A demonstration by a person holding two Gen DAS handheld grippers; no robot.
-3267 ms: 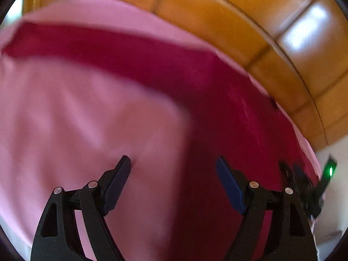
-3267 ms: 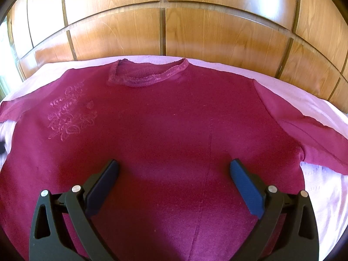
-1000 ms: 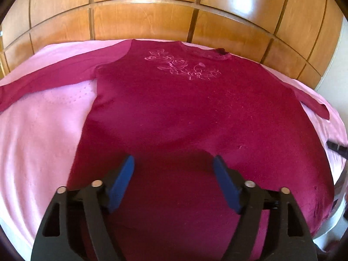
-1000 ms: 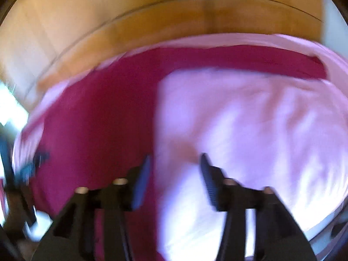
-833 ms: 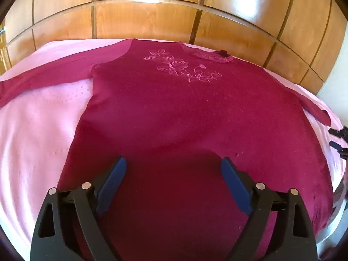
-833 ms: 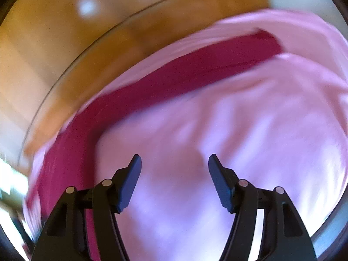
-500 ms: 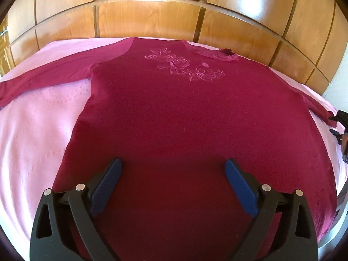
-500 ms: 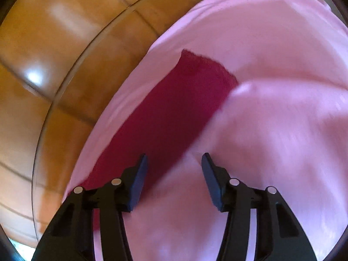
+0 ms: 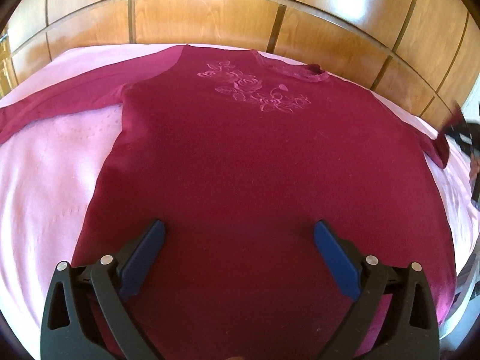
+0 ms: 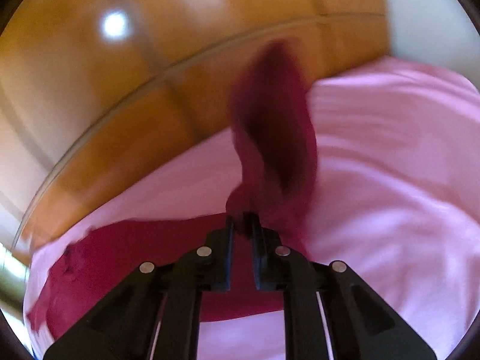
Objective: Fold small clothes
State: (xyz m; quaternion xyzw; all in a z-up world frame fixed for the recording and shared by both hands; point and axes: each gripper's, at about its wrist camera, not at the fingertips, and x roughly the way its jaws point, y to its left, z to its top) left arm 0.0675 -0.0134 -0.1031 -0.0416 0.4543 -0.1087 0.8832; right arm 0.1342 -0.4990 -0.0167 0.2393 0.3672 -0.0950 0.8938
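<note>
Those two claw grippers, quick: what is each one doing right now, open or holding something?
Left gripper: open, holding nothing, over the maroon sweater.
Right gripper: shut on the sweater's sleeve cuff, lifted off the pink bedsheet.

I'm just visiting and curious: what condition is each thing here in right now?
Dark red long-sleeved embroidered sweater: spread flat, unfolded.
Its right sleeve: lifted off the bed, pinched.
Pink bedsheet: lightly wrinkled.
Left gripper: open, empty.
Right gripper: shut on sleeve.

Left wrist view looks across the whole sweater (image 9: 255, 162) toward the headboard (image 9: 210, 18); right wrist view sits close at its sleeve (image 10: 276, 126).
</note>
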